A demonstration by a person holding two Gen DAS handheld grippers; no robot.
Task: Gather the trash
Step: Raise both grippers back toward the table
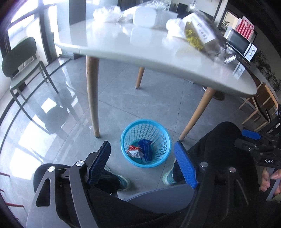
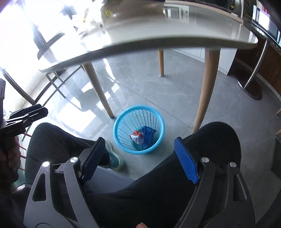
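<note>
A blue mesh waste basket (image 1: 159,138) stands on the grey floor below the table and shows in the right wrist view (image 2: 123,121) too. Inside lie a blue wrapper (image 1: 145,149) (image 2: 147,134) and a red and silver wrapper (image 1: 134,151) (image 2: 136,136). My left gripper (image 1: 143,149) is open and empty, held above the basket. My right gripper (image 2: 139,144) is open and empty, also above the basket. On the white table (image 1: 140,52) lie a clear packet with yellow contents (image 1: 198,33), crumpled white bags (image 1: 107,13) and a white box (image 1: 145,16).
Wooden table legs (image 1: 92,98) (image 1: 196,114) stand to either side of the basket. A green chair (image 1: 21,63) stands at the left. The person's legs and shoes (image 1: 123,180) are close to the basket. A microwave (image 1: 242,43) sits at the back right.
</note>
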